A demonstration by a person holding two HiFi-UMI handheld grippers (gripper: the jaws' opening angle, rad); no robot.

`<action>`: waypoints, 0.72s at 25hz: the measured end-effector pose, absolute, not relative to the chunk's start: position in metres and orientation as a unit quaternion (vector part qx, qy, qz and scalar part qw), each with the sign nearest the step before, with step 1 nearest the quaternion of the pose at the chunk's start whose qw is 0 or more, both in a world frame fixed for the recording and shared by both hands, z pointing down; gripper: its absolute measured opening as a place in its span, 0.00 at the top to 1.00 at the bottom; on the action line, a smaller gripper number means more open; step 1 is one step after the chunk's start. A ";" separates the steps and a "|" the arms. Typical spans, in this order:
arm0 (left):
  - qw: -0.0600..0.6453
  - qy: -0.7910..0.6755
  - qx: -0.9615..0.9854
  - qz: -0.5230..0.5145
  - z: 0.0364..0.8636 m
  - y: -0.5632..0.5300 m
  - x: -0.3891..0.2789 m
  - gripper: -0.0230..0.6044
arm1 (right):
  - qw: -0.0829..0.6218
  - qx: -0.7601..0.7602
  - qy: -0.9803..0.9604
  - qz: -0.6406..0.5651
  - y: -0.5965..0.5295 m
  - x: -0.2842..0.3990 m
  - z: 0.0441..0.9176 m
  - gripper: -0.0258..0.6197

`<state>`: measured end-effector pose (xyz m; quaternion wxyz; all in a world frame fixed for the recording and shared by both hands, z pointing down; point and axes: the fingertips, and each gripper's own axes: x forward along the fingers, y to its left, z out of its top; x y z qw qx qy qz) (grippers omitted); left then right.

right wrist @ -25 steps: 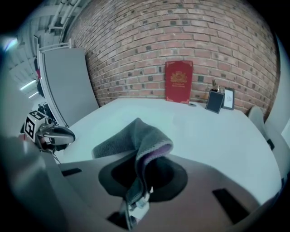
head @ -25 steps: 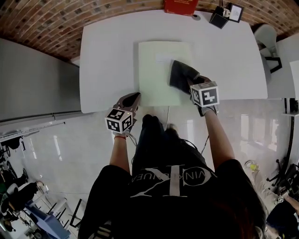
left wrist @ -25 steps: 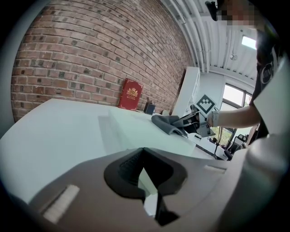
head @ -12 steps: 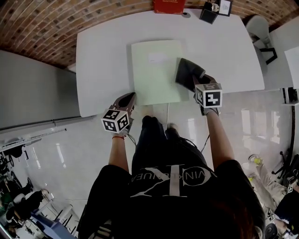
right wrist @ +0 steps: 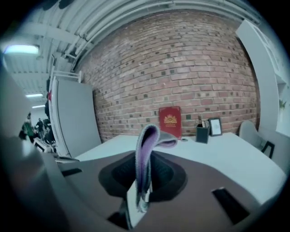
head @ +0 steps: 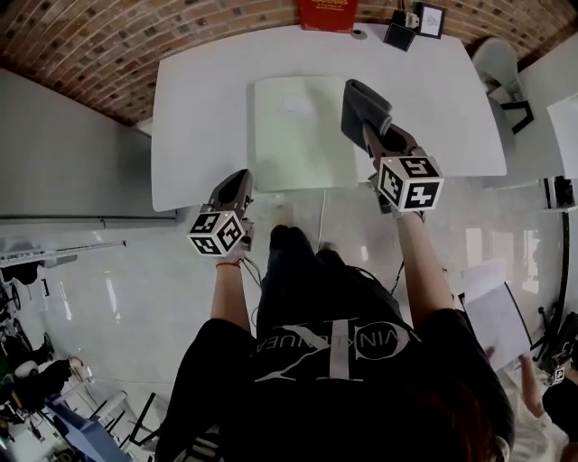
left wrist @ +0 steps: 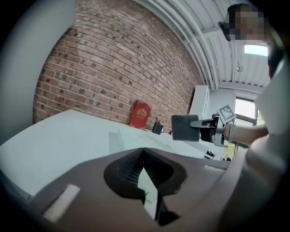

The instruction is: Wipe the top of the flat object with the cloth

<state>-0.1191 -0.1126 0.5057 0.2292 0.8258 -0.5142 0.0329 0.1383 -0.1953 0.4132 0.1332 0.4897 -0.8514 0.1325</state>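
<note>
Clamped in right gripper (head: 371, 135): grey cloth (head: 363, 108), held clear above right edge of pale green folder (head: 298, 135) on white table (head: 199, 108). Left gripper (head: 241, 182) pinched closed, empty, at table's near edge. No contact; probably between strokes or finished, coverage unknowable.

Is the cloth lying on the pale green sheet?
No, in the left gripper view the right hand-held gripper holds the cloth up above the table.

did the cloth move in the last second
Yes. The cloth, clamped in the right hand-held gripper, went from the near right part of the pale green sheet to its far right edge, toward the red book.
</note>
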 end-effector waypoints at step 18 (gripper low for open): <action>0.214 -0.522 0.823 0.070 0.491 -0.070 -0.165 0.94 | 0.127 0.307 -0.916 0.226 -0.127 -0.056 0.435 0.88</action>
